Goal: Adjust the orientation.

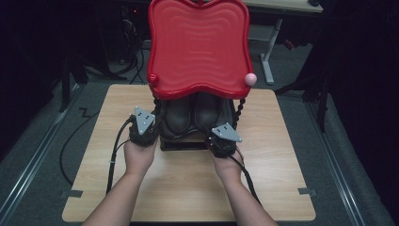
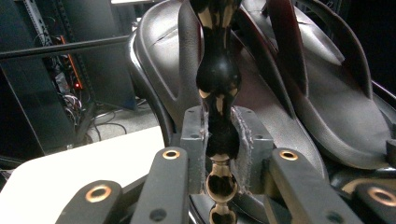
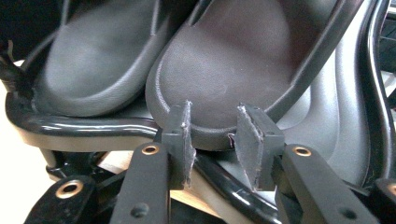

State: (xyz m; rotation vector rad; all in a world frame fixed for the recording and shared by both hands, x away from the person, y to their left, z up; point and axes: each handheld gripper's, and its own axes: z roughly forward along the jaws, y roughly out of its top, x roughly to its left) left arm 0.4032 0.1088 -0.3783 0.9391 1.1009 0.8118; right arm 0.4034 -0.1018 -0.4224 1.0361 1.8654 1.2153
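Two grippers | left gripper [image 2: 219, 149] clamped on rack post [image 2: 218, 79] | right gripper [image 3: 215, 135] parted at shoe toe [image 3: 205, 88]

One wavy-edged red plastic tray [image 1: 197, 42]; two dark leather shoes [image 1: 178, 115] on one black metal rack [image 3: 84, 125]; two twisted black posts [image 1: 241, 110]; two hand-held grippers [image 1: 142, 123]; one light wooden worktop [image 1: 188, 188].

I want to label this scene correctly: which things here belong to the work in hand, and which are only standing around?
In use: left gripper, shut on the rack's black post; right gripper, open at the right shoe's edge.
Standing by: left shoe; red tray on top; pink ball at its corner; wooden table; white desk leg behind.
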